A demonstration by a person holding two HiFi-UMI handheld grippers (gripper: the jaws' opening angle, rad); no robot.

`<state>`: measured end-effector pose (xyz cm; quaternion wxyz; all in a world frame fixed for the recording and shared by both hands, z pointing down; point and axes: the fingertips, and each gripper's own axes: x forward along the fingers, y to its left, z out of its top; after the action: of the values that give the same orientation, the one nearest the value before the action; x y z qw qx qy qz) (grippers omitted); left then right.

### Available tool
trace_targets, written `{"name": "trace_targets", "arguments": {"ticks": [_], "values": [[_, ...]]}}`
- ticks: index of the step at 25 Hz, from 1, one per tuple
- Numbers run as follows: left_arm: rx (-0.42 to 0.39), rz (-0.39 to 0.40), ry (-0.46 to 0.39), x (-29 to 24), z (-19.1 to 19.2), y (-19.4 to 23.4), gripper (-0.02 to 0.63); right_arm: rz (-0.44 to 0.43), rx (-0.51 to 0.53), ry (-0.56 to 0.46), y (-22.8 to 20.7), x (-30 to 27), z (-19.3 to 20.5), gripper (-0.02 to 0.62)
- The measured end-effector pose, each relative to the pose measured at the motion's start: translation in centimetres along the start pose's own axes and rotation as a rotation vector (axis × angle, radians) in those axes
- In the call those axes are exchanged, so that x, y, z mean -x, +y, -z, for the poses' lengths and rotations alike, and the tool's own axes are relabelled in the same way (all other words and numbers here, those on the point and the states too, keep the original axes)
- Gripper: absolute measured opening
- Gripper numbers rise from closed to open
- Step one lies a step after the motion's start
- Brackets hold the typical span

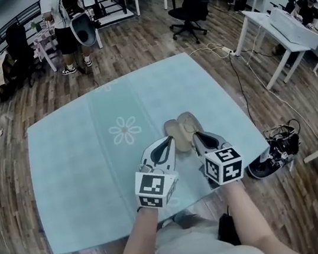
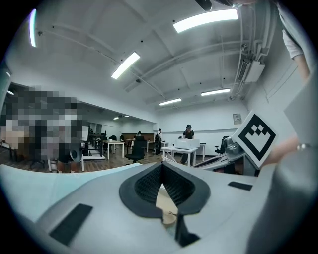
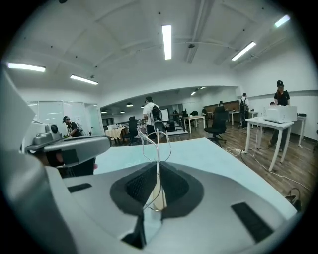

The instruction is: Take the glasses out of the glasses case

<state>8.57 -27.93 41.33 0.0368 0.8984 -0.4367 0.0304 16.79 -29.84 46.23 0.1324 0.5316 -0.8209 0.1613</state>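
A beige glasses case [image 1: 178, 127] lies open on the pale blue tablecloth [image 1: 81, 165], just beyond both grippers. My left gripper [image 1: 170, 142] is shut on the case's near left edge; in the left gripper view a beige piece of the case [image 2: 165, 202] is pinched between the dark pads of the left gripper [image 2: 161, 191]. My right gripper [image 1: 197, 136] meets the case from the right. In the right gripper view, the right gripper [image 3: 158, 187] is shut on thin wire-framed glasses [image 3: 156, 141], which stick up beyond its tips. The case interior is hidden by the grippers.
The cloth carries a white flower print [image 1: 125, 130]. Around the table lie a wooden floor, a black office chair [image 1: 190, 2], white desks [image 1: 284, 32], floor cables [image 1: 240, 74], a dark device on the floor [image 1: 276, 149], and a person standing [image 1: 65, 24] at the back left.
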Motion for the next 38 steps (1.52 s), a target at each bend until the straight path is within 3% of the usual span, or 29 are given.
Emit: {"name": "trace_targets", "arguments": {"ticks": [9, 16, 24, 38], "values": [[-0.009, 0.044, -0.053, 4.3, -1.7, -1.8, 0.006, 0.047, 0.084, -0.126, 3.9, 5.2, -1.4, 0.028], [-0.035, 0.064, -0.112, 7.4, -3.5, -2.7, 0.006, 0.031, 0.164, -0.215, 7.6, 8.6, -2.4, 0.028], [-0.071, 0.110, -0.154, 8.9, -5.3, -4.6, 0.006, 0.027, 0.166, -0.297, 9.7, 12.7, -3.5, 0.028], [-0.096, 0.100, -0.190, 9.8, -6.6, -7.3, 0.006, -0.019, 0.166, -0.382, 10.6, 16.5, -3.6, 0.026]]}}
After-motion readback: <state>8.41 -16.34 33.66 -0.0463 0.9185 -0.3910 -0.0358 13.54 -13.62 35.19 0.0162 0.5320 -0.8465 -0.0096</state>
